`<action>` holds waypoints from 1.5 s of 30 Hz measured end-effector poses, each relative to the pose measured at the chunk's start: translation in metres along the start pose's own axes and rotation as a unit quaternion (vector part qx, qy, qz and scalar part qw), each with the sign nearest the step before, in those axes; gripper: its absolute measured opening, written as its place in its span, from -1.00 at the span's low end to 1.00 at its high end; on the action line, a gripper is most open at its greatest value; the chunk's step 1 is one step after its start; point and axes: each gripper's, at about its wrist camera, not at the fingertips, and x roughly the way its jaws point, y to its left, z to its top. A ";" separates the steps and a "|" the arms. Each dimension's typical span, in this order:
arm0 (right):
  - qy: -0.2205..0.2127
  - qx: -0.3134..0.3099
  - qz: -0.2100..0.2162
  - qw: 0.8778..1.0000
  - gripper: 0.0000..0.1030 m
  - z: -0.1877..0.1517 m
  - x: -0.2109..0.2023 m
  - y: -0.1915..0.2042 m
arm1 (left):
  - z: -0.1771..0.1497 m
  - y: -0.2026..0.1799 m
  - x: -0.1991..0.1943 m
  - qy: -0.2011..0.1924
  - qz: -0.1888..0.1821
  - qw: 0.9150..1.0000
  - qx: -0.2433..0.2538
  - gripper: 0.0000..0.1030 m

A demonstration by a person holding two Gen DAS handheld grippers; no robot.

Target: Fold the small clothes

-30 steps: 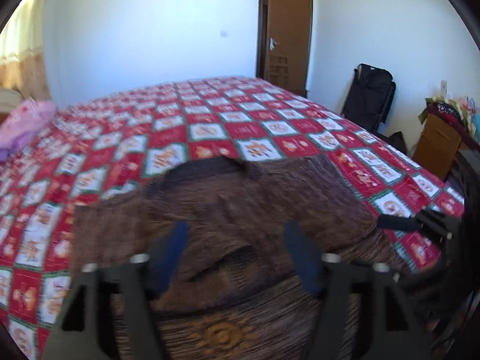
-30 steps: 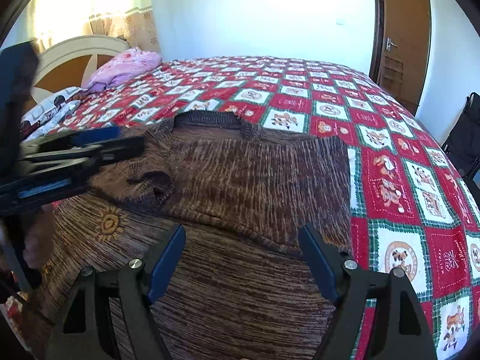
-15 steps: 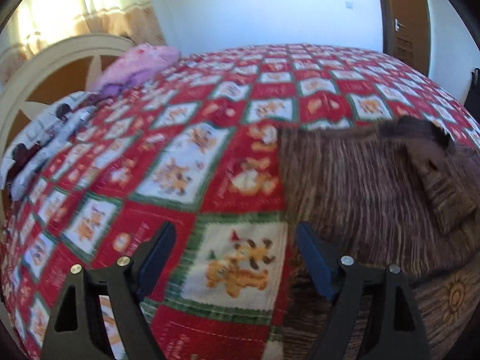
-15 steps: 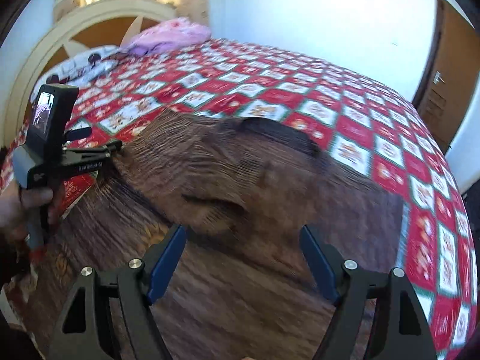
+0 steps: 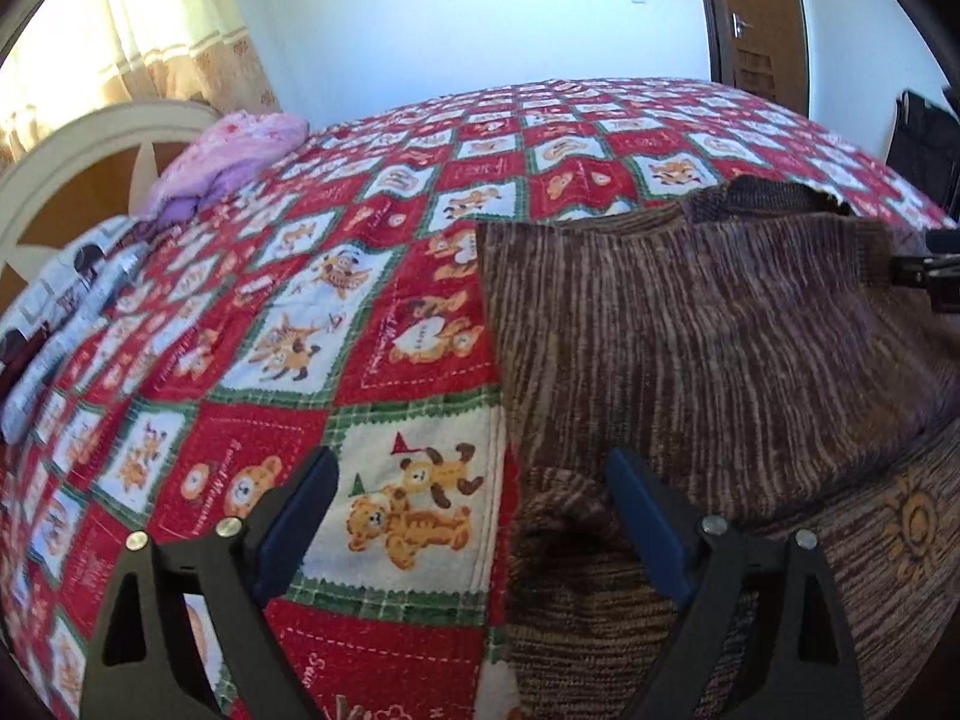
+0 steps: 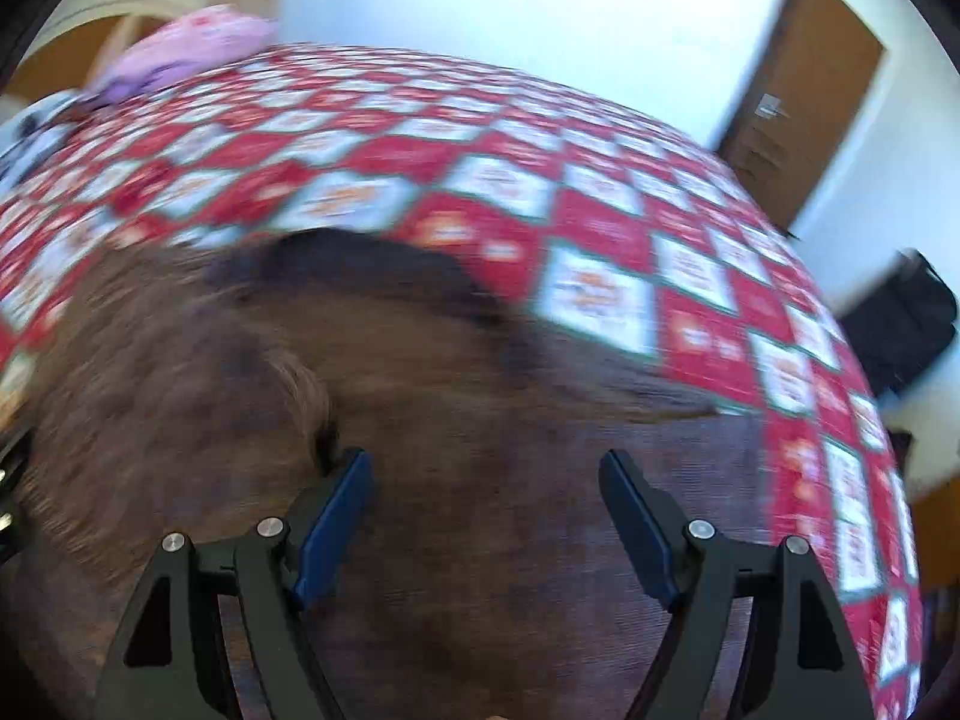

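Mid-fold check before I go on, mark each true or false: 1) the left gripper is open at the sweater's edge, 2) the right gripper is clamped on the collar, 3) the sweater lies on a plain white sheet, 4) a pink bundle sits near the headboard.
1. True: the left gripper is open, its jaws just widened, straddling the left edge of the brown sweater.
2. False: the right gripper is open above the sweater body, gripping nothing.
3. False: it lies on a red patchwork bedspread.
4. True: the pink bundle sits by the headboard.
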 end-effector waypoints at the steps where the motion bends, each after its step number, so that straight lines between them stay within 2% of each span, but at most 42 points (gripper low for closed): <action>1: 0.001 0.003 0.001 1.000 0.53 0.000 -0.002 -0.002 | 0.000 0.002 0.000 0.002 -0.005 1.000 -0.005 0.81; 3: -0.004 0.005 0.012 1.000 0.53 -0.005 -0.011 -0.004 | -0.001 0.003 0.001 0.003 -0.009 1.000 -0.010 0.84; 6: -0.026 0.000 0.105 0.994 0.53 -0.014 -0.033 0.014 | -0.001 0.002 0.002 0.002 -0.006 1.000 -0.010 0.84; 9: -0.035 -0.035 0.164 0.985 0.53 -0.029 -0.048 0.042 | -0.001 0.003 0.002 0.002 -0.010 1.000 -0.013 0.84; 13: 0.003 -0.066 0.218 0.974 0.52 -0.052 -0.042 0.062 | -0.002 0.008 0.001 0.006 -0.025 0.999 -0.023 0.84; 14: 0.015 -0.066 0.224 0.972 0.45 -0.056 -0.037 0.062 | -0.003 0.009 0.001 0.007 -0.029 0.999 -0.025 0.84; 15: 0.028 -0.071 0.226 0.971 0.45 -0.062 -0.033 0.061 | -0.004 0.010 0.001 0.008 -0.034 0.999 -0.028 0.84; 19: 0.007 -0.079 0.205 0.976 0.45 -0.070 -0.046 0.056 | -0.009 0.014 -0.001 0.013 -0.045 0.998 -0.045 0.84; 22: -0.056 -0.071 0.197 0.976 0.45 -0.060 -0.069 0.052 | -0.011 0.016 -0.002 0.013 -0.046 0.997 -0.053 0.85; 24: -0.071 -0.071 0.213 0.972 0.45 -0.052 -0.072 0.057 | -0.011 0.015 -0.003 0.011 -0.042 0.998 -0.052 0.85; 26: -0.059 -0.078 0.223 0.970 0.44 -0.050 -0.064 0.067 | -0.012 0.011 -0.004 0.010 -0.032 0.998 -0.045 0.85; 29: 0.009 -0.057 0.238 0.969 0.41 -0.059 -0.035 0.071 | -0.013 0.009 -0.007 0.008 -0.023 0.999 -0.038 0.85; 32: -0.006 -0.067 0.227 0.972 0.41 -0.074 -0.036 0.069 | -0.017 0.008 -0.014 0.002 -0.017 0.999 -0.038 0.85; 36: -0.006 -0.062 0.221 0.973 0.41 -0.075 -0.037 0.064 | -0.019 0.006 -0.022 -0.002 -0.005 0.999 -0.035 0.85; 42: -0.014 -0.068 0.205 0.976 0.41 -0.079 -0.042 0.064 | -0.030 -0.002 -0.036 -0.004 -0.011 1.000 -0.023 0.84; 45: -0.014 -0.058 0.203 0.977 0.41 -0.082 -0.047 0.059 | -0.033 0.000 -0.044 0.000 -0.022 0.999 -0.035 0.84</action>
